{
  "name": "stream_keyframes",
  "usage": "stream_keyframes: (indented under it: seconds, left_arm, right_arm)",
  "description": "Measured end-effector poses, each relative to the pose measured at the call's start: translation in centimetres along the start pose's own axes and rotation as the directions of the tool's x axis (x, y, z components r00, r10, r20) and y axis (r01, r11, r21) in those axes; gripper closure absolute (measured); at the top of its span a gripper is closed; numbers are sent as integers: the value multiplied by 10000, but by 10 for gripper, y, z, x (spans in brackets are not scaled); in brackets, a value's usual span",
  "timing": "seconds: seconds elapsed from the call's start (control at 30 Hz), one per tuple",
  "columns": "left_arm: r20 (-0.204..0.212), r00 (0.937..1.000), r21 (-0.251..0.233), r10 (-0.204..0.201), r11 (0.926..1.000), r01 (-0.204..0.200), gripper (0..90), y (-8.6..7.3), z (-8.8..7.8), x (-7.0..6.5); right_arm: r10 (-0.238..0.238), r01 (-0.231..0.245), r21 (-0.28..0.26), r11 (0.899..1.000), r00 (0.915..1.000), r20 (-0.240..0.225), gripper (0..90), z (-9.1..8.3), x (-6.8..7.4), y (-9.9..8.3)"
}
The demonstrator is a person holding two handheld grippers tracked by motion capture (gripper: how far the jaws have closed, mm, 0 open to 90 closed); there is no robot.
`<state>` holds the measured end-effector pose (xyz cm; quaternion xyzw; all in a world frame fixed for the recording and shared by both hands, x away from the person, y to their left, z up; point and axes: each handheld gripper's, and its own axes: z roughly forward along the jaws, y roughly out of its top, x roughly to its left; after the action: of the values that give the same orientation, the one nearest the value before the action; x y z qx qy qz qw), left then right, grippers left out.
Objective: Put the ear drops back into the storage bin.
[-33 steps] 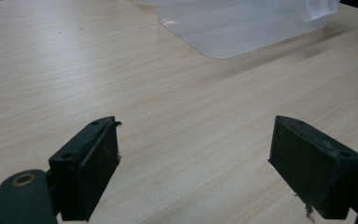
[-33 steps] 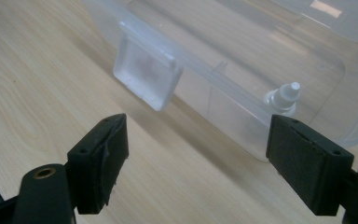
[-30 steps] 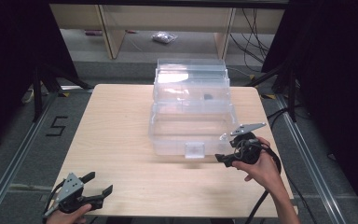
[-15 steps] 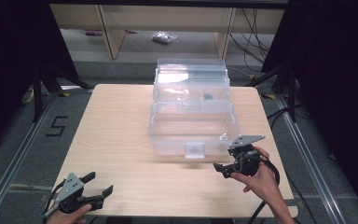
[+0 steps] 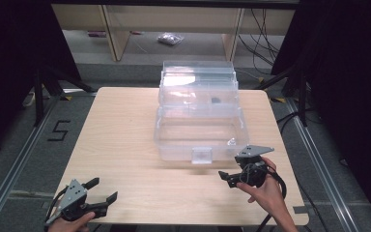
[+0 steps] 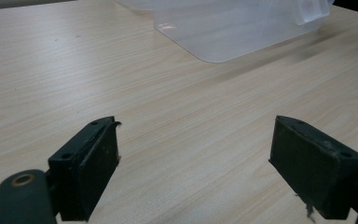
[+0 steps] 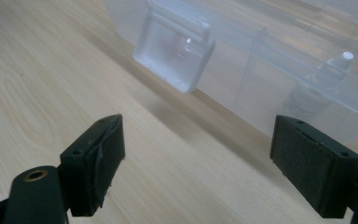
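Observation:
A clear plastic box [image 5: 200,130] stands on the middle of the wooden table [image 5: 121,130], its lid tipped back. Its front latch [image 5: 201,155] hangs down, large in the right gripper view [image 7: 177,56]. A small clear bottle [image 7: 319,84] lies inside the front right corner [image 5: 232,141]. My right gripper [image 5: 226,178] is open, just in front of the box's right front corner, its jaws [image 7: 198,126] pointing toward the latch and holding nothing. My left gripper [image 5: 102,190] is open at the table's near left edge, over bare wood [image 6: 196,135], with the box's corner [image 6: 214,32] ahead.
A small dark item [image 5: 216,100] lies in the box's raised back tier. Beyond the table stand wooden shelf legs [image 5: 111,34] and a plastic bag [image 5: 170,39] on the floor. A "5" mark [image 5: 58,130] sits on the floor to the left.
My right gripper has drawn back from the box's right front corner toward the near edge and slightly left. The left gripper has stayed put.

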<state>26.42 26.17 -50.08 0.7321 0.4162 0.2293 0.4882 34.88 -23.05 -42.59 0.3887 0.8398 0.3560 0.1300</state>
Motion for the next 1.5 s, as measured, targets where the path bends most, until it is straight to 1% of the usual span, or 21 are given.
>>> stream_keyframes:
  seconds: [0.1, 0.2, 0.3, 0.4, 0.47, 0.5, 0.53, 0.6, 0.63, 0.67, 0.87, 0.93, 1.0, 1.1, 1.17, 1.2, 1.23, 1.37, 1.4, 1.47, 1.5]
  left_arm:
    - [33, 9999, -146, -116, 9998, 116, 146, 0, 1, -1]
    - [56, 9999, -188, -113, 9998, 114, 146, 0, 1, -1]
    - [43, 9999, -160, -96, 9998, 96, 146, 0, 1, -1]
    - [82, 9999, -362, -137, 9992, 139, 146, -1, 2, -1]
    - [84, 9999, -340, -139, 9993, 142, 146, -1, 2, -1]
    - [42, 10000, -105, -46, 9999, 47, 146, 0, 0, 0]
    - [27, 10000, -128, -56, 9999, 57, 146, 0, 0, 0]
    - [102, 9999, -217, -91, 9997, 93, 146, 0, 1, 0]
    - [79, 9999, -205, -93, 9997, 95, 146, 0, 1, 0]
    - [81, 9999, -204, -99, 9997, 100, 146, 0, 1, 0]
    - [38, 10000, -127, -92, 9999, 92, 146, 0, 0, 0]
    - [98, 9999, -199, -106, 9997, 108, 146, 0, 1, 0]
    - [120, 9999, -212, -116, 9997, 119, 146, 0, 1, 0]
    - [108, 9999, -209, -110, 9997, 113, 146, 0, 1, 0]
    - [118, 9999, -201, -119, 9997, 122, 146, 0, 1, 0]
    - [117, 9998, -199, -129, 9997, 131, 146, 0, 1, 0]
    - [117, 9998, -199, -133, 9997, 135, 146, 0, 1, 0]
    - [122, 9998, -194, -126, 9997, 128, 146, 0, 1, 0]
    - [142, 9998, -221, -132, 9997, 135, 146, 0, 1, 0]
    - [143, 9998, -214, -139, 9997, 142, 146, 0, 1, 0]
    - [140, 9998, -212, -132, 9997, 135, 146, 0, 1, 0]
  right_arm:
    - [-1, 2, -76, 10000, 10000, 42, 186, 2, 0, -3]
    - [216, -217, -167, 9996, 9998, -56, 186, 3, 2, -6]
    - [93, -94, -199, 9998, 9999, -61, 185, 5, 2, -9]
    - [333, -335, -201, 9992, 9994, -103, 185, 5, 4, -11]
    - [298, -300, -124, 9995, 9995, -128, 184, 4, 4, -12]
    - [0, -2, -296, 9996, 10000, -55, 184, 5, 3, -14]
    - [-60, 57, -338, 9994, 9999, -103, 184, 5, 2, -14]
    - [94, -97, -318, 9994, 9999, -103, 183, 4, 4, -17]
    - [-9, 7, -384, 9993, 10000, -57, 184, 3, 3, -18]
    - [249, -253, -374, 9990, 9996, -114, 183, 3, 6, -19]
    - [2, -6, -477, 9989, 10000, -89, 185, 4, 3, -29]
    - [374, -376, -354, 9987, 9993, -77, 185, 4, 5, -33]
    - [177, -179, -397, 9990, 9998, -61, 184, 3, 2, -36]
    - [407, -410, -374, 9985, 9991, -100, 183, 1, 4, -40]
    - [146, -150, -449, 9989, 9999, -84, 182, 1, 3, -41]
    - [294, -301, -473, 9984, 9995, -153, 180, 1, 4, -43]
    - [179, -185, -430, 9989, 9998, -133, 179, 1, 4, -43]
    - [260, -264, -341, 9991, 9996, -128, 167, 1, 5, -47]
    - [23, -29, -470, 9989, 9999, -135, 166, 2, 3, -49]
    - [388, -395, -364, 9986, 9991, -197, 165, 1, 7, -51]
    - [149, -157, -500, 9986, 9998, -161, 164, 1, 6, -52]
